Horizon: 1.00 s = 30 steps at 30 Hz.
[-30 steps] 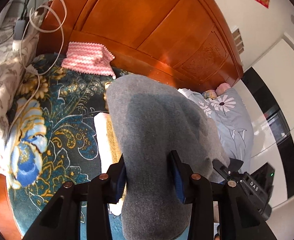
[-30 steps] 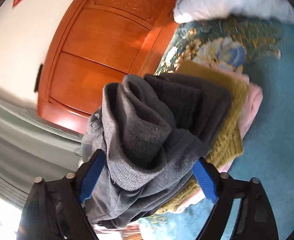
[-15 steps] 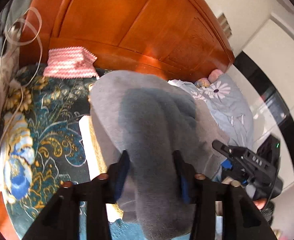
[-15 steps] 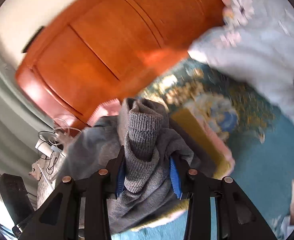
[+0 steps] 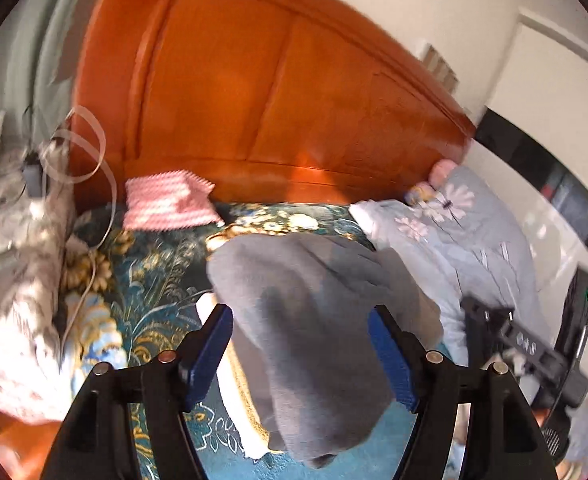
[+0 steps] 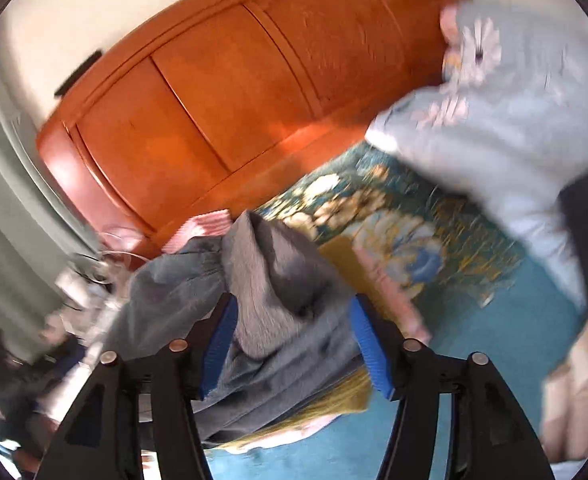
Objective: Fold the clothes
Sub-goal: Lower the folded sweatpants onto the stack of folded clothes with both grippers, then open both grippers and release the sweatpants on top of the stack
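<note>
A folded grey sweater [image 5: 314,320] lies on top of a stack of folded clothes, a mustard one [image 6: 346,260] and a pale one [image 5: 229,392], on the teal floral bedspread [image 5: 149,280]. My left gripper [image 5: 300,350] is open, its blue pads either side of the sweater's near end. In the right wrist view the sweater [image 6: 277,308] bunches up between the pads of my right gripper [image 6: 294,344], which is open too. The right gripper's body shows at the right of the left wrist view [image 5: 534,352].
An orange wooden headboard [image 5: 273,100] stands behind the bed. A pink-and-white zigzag cloth [image 5: 165,200] lies by it. A grey flowered pillow or quilt [image 5: 474,236] is on the right. White cables [image 5: 89,168] and patterned bedding [image 5: 17,220] lie at the left.
Both grippers have opened and let go of the grey sweater, which now rests on the stack. Both have drawn back a little; the views are blurred by motion.
</note>
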Each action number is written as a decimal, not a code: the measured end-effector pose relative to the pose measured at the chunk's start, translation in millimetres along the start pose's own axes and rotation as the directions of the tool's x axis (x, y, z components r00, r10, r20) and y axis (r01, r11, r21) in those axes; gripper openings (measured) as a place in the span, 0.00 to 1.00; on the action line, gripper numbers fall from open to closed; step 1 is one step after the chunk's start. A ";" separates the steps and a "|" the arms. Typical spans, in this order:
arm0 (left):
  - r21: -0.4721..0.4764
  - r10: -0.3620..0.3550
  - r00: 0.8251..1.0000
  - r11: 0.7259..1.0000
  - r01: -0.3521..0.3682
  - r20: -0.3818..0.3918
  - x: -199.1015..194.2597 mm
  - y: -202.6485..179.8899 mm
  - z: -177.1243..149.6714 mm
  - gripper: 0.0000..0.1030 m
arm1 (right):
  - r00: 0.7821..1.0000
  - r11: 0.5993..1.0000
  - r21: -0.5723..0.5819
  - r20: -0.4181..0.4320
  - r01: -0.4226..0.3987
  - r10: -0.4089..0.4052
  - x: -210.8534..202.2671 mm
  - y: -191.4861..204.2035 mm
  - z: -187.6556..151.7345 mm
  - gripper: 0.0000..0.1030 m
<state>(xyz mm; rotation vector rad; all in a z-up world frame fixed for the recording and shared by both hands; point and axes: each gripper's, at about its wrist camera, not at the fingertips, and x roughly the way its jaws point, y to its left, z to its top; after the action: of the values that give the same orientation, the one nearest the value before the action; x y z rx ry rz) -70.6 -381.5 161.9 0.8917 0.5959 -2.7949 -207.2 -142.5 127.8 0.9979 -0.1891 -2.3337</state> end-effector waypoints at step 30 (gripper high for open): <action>0.092 0.073 0.990 0.994 -0.062 -0.119 21.3 -10.2 -110.4 0.97 | 0.991 0.968 -0.236 -0.118 -0.086 0.059 19.8 49.4 -91.3 0.75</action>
<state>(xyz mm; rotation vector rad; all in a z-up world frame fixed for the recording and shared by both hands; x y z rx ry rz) -32.8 -327.0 70.6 1.0857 0.4520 -2.7397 -131.4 -185.4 68.0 0.9775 0.0977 -2.1662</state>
